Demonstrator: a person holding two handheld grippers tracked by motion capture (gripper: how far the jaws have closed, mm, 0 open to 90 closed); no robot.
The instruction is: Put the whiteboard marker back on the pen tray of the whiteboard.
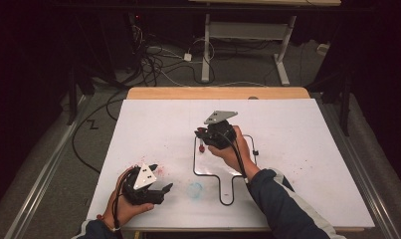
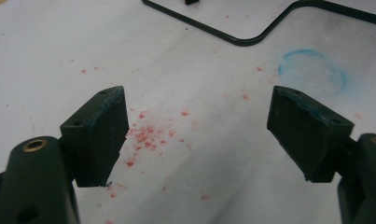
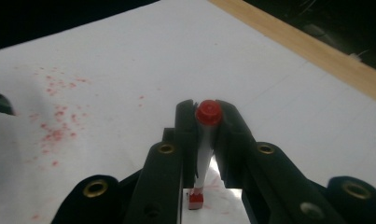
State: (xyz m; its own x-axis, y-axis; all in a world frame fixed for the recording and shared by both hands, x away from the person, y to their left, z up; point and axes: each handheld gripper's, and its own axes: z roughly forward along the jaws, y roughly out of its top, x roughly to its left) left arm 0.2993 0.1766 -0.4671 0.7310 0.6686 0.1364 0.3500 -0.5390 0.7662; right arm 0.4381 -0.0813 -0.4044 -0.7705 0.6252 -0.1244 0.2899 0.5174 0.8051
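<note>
Red-capped marker (image 3: 207,140) sits clamped between my right gripper's (image 3: 206,116) jaws, held upright with the cap end up and the red tip down on the white board (image 1: 297,149). From the high view, the right gripper (image 1: 214,134) stands just inside the upper left corner of the black wire outline (image 1: 223,174), which I'll use as landmark. The marker (image 1: 202,145) pokes out below the gripper, touching or almost touching the board right by the outline's left edge.

Step in hand, as I judge it: drawing or marking inside the outline. To do it well I'd keep the marker near vertical, press lightly so the tip doesn't skid or slip up through the jaws, and keep strokes clear of the wire itself.

My left gripper (image 1: 158,181) is wide open, holding nothing, parked well left of the outline, near the board's front edge. Blue smudged ring (image 1: 194,189) lies between it and the outline's narrow stem.

View differences: the right gripper view gives the grip itself, the cap at the jaw tips and a faint red mark at the tip on the board; the high view can't resolve that. The left gripper view shows its spread jaws around (image 2: 199,135), red specks (image 2: 148,135) scattered on the board between them, the blue ring (image 2: 311,70) and a curved stretch of the outline (image 2: 241,39) beyond. The high view gives the full outline shape, both hands, wooden table edge (image 1: 218,92).
</note>
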